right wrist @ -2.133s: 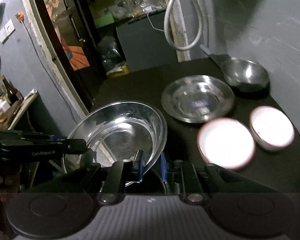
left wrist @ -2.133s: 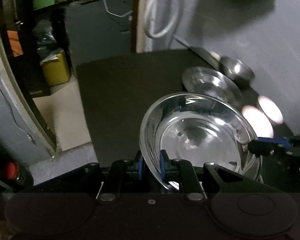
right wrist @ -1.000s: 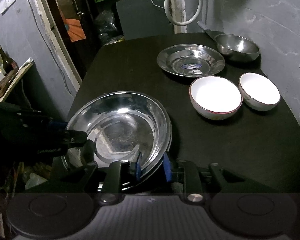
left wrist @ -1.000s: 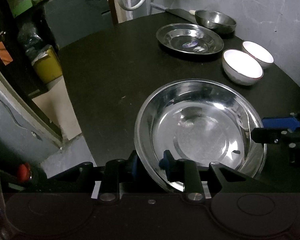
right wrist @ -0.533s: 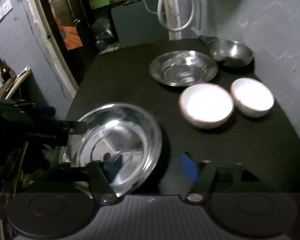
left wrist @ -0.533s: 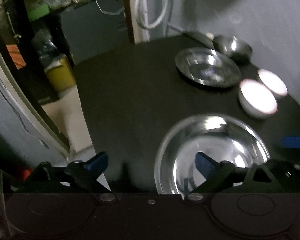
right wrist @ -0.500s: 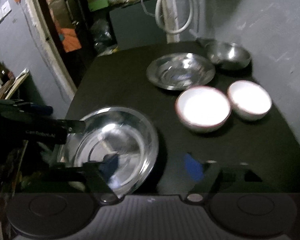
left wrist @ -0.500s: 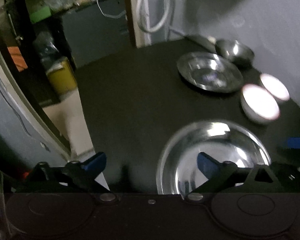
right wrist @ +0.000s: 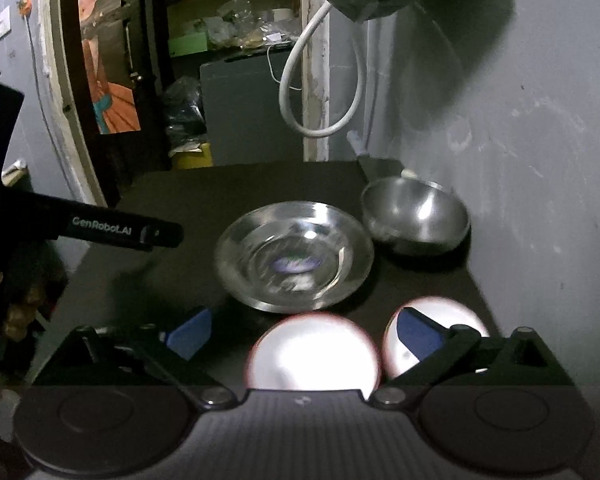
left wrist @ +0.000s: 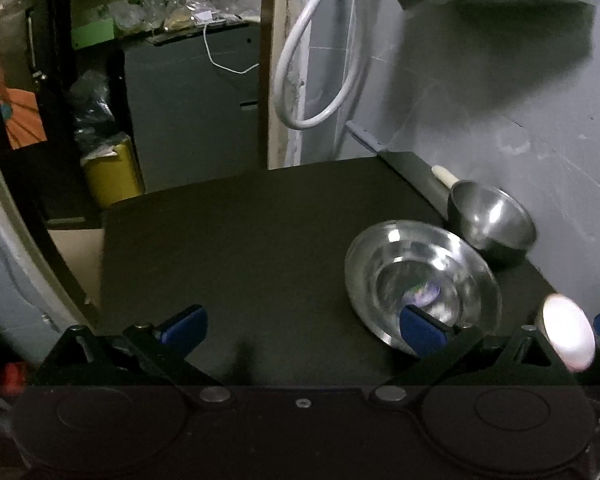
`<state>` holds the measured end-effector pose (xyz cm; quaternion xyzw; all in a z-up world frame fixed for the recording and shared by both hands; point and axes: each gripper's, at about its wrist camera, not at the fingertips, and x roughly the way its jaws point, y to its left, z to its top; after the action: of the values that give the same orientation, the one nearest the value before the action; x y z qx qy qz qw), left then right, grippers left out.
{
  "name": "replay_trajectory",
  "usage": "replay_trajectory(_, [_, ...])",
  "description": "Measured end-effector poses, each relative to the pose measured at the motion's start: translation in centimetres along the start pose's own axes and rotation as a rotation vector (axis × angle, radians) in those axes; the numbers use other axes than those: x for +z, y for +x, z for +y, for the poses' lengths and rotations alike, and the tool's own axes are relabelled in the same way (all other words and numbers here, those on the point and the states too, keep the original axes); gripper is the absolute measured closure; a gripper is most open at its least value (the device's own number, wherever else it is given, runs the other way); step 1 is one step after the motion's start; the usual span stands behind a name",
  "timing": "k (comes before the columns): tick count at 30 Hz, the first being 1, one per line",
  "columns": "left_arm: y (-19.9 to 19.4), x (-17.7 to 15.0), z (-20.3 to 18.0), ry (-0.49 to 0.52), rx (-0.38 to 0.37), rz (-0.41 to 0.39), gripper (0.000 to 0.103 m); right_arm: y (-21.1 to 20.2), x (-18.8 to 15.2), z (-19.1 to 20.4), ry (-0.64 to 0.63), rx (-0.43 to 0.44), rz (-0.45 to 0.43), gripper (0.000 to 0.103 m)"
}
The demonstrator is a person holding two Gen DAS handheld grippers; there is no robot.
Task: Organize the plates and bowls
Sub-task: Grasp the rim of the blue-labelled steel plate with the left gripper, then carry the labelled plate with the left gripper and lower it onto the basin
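Observation:
A shallow steel plate (left wrist: 422, 280) (right wrist: 294, 258) lies on the black table (left wrist: 240, 240), with a deep steel bowl (left wrist: 490, 224) (right wrist: 416, 218) behind it by the wall. Two white bowls (right wrist: 314, 354) (right wrist: 440, 332) sit in front of the plate; one white bowl (left wrist: 568, 338) shows at the right edge of the left wrist view. My left gripper (left wrist: 300, 326) is open and empty over bare table, its right finger near the plate's front rim. My right gripper (right wrist: 302, 334) is open and empty, just above the nearer white bowl. The large steel bowl is out of view.
A grey wall (right wrist: 540, 140) borders the table on the right. A white hose (left wrist: 320, 60) hangs at the far corner. A flat tool with a pale handle (left wrist: 440, 172) lies behind the deep bowl. The left gripper's body (right wrist: 100, 228) reaches in from the left.
Both grippers let go of the large steel bowl on the near table and opened. They have since moved forward toward the plate and white bowls, leaving the large bowl out of view.

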<state>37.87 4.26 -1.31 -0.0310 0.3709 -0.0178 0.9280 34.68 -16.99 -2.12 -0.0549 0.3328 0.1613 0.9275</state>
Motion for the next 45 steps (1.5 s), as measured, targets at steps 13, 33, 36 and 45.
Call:
replay_trajectory(13, [7.0,1.8,-1.9,-0.058,-0.008,0.085,0.001,7.4,2.3,-3.1,-0.020,-0.041,0.040,0.007])
replay_trajectory(33, [8.6,1.0,-2.7,-0.057,-0.111,0.112,0.071,10.7,2.2,-3.3,0.000,-0.060,0.095,0.070])
replay_trajectory(36, [8.9,0.9,-2.8,-0.046,-0.112,0.119,0.079,10.8,2.1,-3.4,0.011,-0.061,0.087,0.073])
replay_trajectory(45, [6.9,0.9,-2.3,-0.034,-0.115,0.084,0.080,9.2,2.3,-3.6,0.057,-0.025,0.047,0.078])
